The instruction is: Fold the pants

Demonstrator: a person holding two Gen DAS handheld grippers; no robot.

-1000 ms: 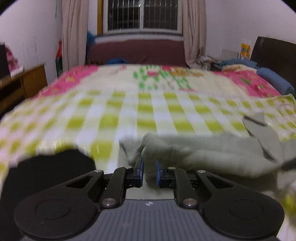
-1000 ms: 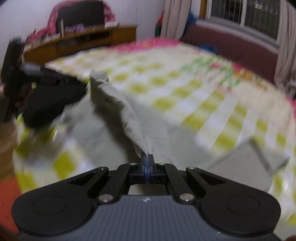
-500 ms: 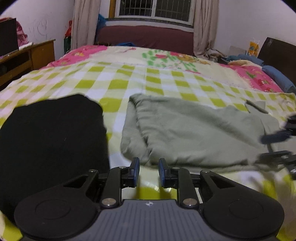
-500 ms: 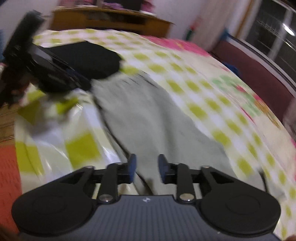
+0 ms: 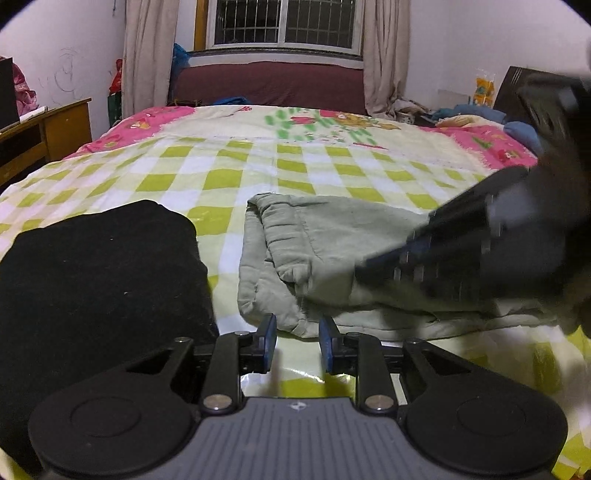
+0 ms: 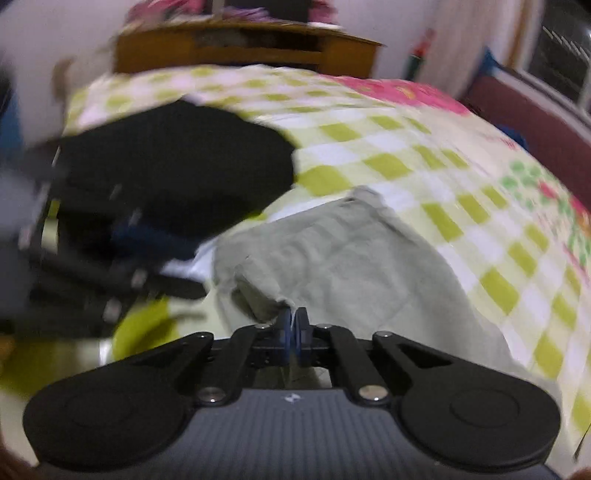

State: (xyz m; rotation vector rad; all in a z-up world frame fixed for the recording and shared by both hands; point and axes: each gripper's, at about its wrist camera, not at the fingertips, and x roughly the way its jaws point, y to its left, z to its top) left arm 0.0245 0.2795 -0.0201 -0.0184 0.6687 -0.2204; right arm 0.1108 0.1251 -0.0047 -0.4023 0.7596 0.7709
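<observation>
The grey-green pants [image 5: 332,251] lie folded on the checked bedspread [image 5: 229,162], waistband towards the left. My left gripper [image 5: 297,334] is open, its blue pads either side of the pants' near corner. My right gripper [image 6: 293,326] is shut on a fold of the pants [image 6: 354,266] near their front edge. It shows blurred at the right of the left wrist view [image 5: 480,254], over the pants. The left gripper shows blurred at the left of the right wrist view [image 6: 110,258].
A folded black garment [image 5: 99,273] lies left of the pants, also in the right wrist view [image 6: 177,166]. A wooden desk [image 5: 44,133] stands left of the bed. Pillows and clutter [image 5: 480,118] sit at the far right. A window [image 5: 284,22] is behind.
My right gripper, open half a second ago, has closed on a fold of the pants and swung left. My left gripper has moved closer to the pants' near corner, still open.
</observation>
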